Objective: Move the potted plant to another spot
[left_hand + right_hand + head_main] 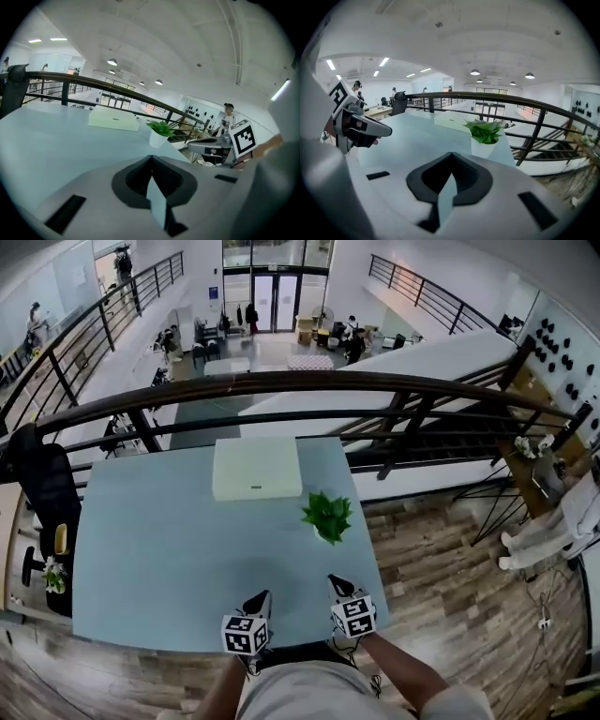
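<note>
**Plant stands ahead of your right gripper; both grippers closed and empty**

Your right gripper has its jaws pressed together with nothing between them. Your left gripper is the same, closed and empty. Both hang over the near edge of the pale blue table, side by side and close to each other.

The potted plant stands upright on the table ahead of the right gripper and well clear of its tips. From the left gripper it lies ahead and off to the right. Farther ahead of the left gripper is a flat white box. The plant sits near the box's corner but looks apart from it. Beyond the table's far edge runs a dark railing.

The plant looks small and probably light, likely an easy one-gripper lift. Its white pot seems stiff and smooth, so it may slip under a weak pinch. The leaves are soft and spread wider than the pot, so they give you nothing to hold.

You would need to open the jaws before reaching in. Take the pot by its wall, below the foliage, with one jaw on either side. A low hold should keep it from tipping. The table edge lies not far past the plant on the right gripper's outer side, so avoid nudging it that way.
</note>
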Motion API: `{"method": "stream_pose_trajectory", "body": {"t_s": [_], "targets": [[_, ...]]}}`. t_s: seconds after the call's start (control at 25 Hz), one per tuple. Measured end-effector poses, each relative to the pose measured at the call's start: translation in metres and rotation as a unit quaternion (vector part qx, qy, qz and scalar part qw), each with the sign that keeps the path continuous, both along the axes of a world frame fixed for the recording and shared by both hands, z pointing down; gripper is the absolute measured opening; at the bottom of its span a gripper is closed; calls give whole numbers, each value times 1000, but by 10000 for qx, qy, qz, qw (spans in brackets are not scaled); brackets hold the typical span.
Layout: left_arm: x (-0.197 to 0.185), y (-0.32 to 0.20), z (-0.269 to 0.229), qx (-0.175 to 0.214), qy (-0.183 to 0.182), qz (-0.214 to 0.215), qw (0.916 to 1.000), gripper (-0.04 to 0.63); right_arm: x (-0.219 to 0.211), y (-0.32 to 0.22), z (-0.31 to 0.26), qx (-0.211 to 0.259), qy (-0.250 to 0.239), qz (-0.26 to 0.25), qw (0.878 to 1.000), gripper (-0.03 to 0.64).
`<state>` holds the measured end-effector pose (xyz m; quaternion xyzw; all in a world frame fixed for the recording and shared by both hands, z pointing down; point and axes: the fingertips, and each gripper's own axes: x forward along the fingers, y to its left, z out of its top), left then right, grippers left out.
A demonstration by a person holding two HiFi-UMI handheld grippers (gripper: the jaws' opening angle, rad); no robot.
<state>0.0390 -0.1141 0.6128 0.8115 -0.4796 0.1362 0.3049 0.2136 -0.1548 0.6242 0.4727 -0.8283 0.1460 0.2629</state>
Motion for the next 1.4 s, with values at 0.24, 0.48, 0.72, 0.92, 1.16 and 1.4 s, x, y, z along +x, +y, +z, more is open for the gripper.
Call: {"method": "stream_pose_trajectory", "body": {"t_s": [0.24, 0.48, 0.72, 0.92, 1.16, 1.4], "targets": [[21, -17, -25, 255, -56, -75, 9996, 12, 6, -2, -9, 133, 88, -175, 9997, 3], [43, -26, -50, 521, -74, -51, 9986, 12, 7, -10, -32, 294, -318, -121, 9990, 3], [53, -29, -80, 843, 33, -166, 9963, 12, 11, -25, -67, 579, -618, -62, 9964, 3], [39, -34, -94, 1013, 7, -413, 9940, 12, 6, -30, -97, 1034, -514, -263, 9930, 3], [28, -43, -130, 1400, 67, -585, 9884, 12, 7, -39, -142, 1546, -671, -186, 9855, 3], [31, -46, -185, 2064, 59, -530, 9770, 12, 12, -41, -204, 2271, -800, -70, 9705, 3]]}}
